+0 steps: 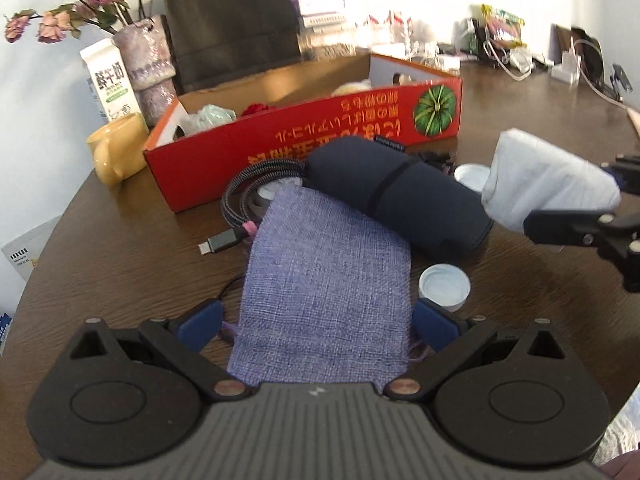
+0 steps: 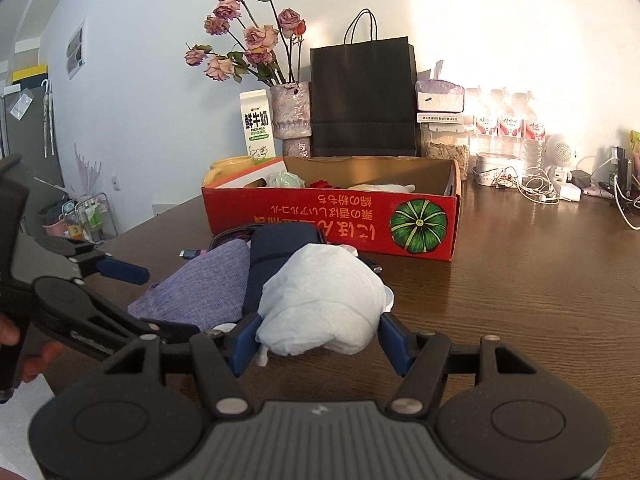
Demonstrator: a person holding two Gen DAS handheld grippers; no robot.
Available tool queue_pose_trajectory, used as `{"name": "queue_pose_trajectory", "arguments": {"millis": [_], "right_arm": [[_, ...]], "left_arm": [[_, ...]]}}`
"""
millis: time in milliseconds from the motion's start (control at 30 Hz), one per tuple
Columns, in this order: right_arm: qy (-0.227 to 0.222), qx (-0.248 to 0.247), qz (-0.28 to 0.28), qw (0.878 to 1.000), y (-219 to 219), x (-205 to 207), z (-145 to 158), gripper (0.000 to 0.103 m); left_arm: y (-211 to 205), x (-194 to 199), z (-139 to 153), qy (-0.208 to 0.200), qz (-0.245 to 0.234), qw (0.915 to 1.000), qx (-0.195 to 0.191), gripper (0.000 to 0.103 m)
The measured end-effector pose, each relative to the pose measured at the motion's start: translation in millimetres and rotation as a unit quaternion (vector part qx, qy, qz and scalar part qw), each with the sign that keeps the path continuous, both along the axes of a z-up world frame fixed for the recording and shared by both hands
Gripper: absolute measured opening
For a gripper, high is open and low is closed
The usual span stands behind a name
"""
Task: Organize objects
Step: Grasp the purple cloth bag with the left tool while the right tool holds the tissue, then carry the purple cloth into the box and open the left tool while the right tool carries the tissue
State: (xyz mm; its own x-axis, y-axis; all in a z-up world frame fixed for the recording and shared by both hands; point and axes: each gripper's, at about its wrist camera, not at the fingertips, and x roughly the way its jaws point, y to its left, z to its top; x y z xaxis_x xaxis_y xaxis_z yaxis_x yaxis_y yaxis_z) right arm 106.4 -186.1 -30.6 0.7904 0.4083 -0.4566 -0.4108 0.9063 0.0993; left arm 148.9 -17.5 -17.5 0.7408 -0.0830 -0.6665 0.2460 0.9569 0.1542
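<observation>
A lilac woven pouch (image 1: 328, 276) lies flat on the brown table (image 1: 120, 248), running between the blue pads of my left gripper (image 1: 319, 326). That gripper is open and straddles the pouch's near end without squeezing it. My right gripper (image 2: 318, 340) is shut on a white crumpled paper bundle (image 2: 324, 300) and holds it above the table, right of a dark navy rolled case (image 1: 400, 192). The bundle (image 1: 548, 188) also shows at the right of the left wrist view. Behind these stands an open red cardboard box (image 2: 332, 212) with a few small items inside.
A braided cable with a USB plug (image 1: 240, 200) and a white lid (image 1: 444, 286) lie beside the pouch. A yellow mug (image 1: 114, 152), milk carton (image 1: 110, 80), vase (image 2: 290, 112) and black paper bag (image 2: 362, 100) stand behind the box. Chargers and wires (image 2: 560, 188) crowd the far right.
</observation>
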Motion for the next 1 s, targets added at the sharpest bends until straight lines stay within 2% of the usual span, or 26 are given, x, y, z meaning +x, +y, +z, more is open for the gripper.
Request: {"name": "queue_pose_trajectory", "arguments": {"millis": [133,267,333,400,567,667,733,1000], "right_arm": [[0.004,0.004,0.000,1.000,-1,4,-3,0.063],[0.007,0.007,0.001,1.000,-2,6,-5,0.063],[0.009,0.009,0.001,1.000,-1,7,-6,0.063],[0.010,0.010,0.002,1.000,-1,7,-7,0.063],[0.011,0.011,0.003,1.000,-1,5,-8,0.063],[0.010,0.010,0.002,1.000,-1,4,-8,0.063],[0.009,0.010,0.003,1.000,0,3,-7,0.063],[0.000,0.006,0.006,1.000,6,-2,-1,0.063]], "left_arm": [[3,3,-1,0.004,-0.006,0.9999,-0.009,0.101],[6,1,0,0.009,-0.017,0.9993,-0.031,0.086],[8,0,3,0.010,-0.016,0.9992,-0.035,0.069],[7,-4,4,0.005,-0.013,0.9995,-0.030,0.059],[9,-15,13,-0.016,-0.006,0.9993,-0.034,0.044],[13,-23,21,-0.035,-0.004,0.9986,-0.040,0.024],[18,-27,27,-0.046,-0.002,0.9977,-0.049,0.018],[28,-35,44,-0.093,0.016,0.9928,-0.074,0.017]]}}
